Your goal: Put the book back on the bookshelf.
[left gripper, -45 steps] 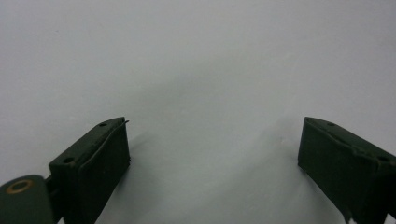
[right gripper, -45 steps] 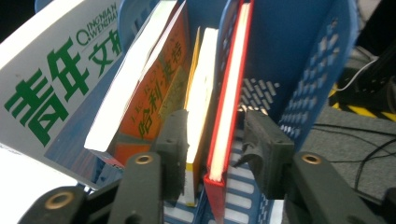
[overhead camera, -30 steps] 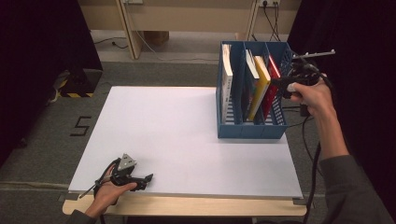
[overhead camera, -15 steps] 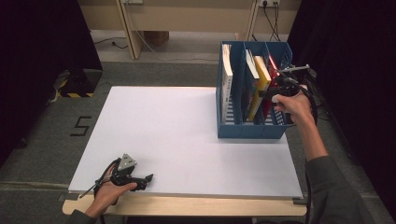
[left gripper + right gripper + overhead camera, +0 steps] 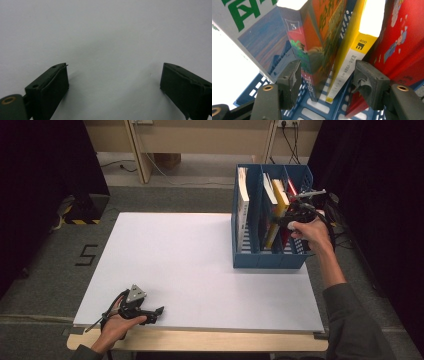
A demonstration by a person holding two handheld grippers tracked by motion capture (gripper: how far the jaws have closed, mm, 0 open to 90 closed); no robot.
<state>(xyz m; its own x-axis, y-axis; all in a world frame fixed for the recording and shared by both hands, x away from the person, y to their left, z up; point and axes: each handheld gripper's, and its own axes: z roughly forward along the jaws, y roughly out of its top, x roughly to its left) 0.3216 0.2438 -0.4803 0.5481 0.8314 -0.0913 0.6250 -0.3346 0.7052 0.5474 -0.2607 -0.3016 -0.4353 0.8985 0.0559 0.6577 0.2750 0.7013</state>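
Observation:
A blue file rack (image 5: 270, 260) stands at the table's right side with several books upright in its slots. My right gripper (image 5: 287, 217) reaches into it from the right. In the right gripper view its jaws (image 5: 328, 75) straddle an orange-spined book (image 5: 322, 30) and a yellow book (image 5: 352, 50); they have just been opening, and the pads do not press on the books. A red book (image 5: 402, 37) leans just outside the right jaw. My left gripper (image 5: 157, 312) lies on the table near the front left edge, open (image 5: 113, 80), with only bare tabletop between its jaws.
The white table (image 5: 200, 255) stretches between the two hands. A tall white-spined book (image 5: 243, 195) fills the rack's left slot. Cables trail behind the rack on the floor, and a wooden frame stands at the back.
My right hand has dropped and shifted left, from beside the rack down among the books, and its jaws have spread wider. The left hand has stayed in place.

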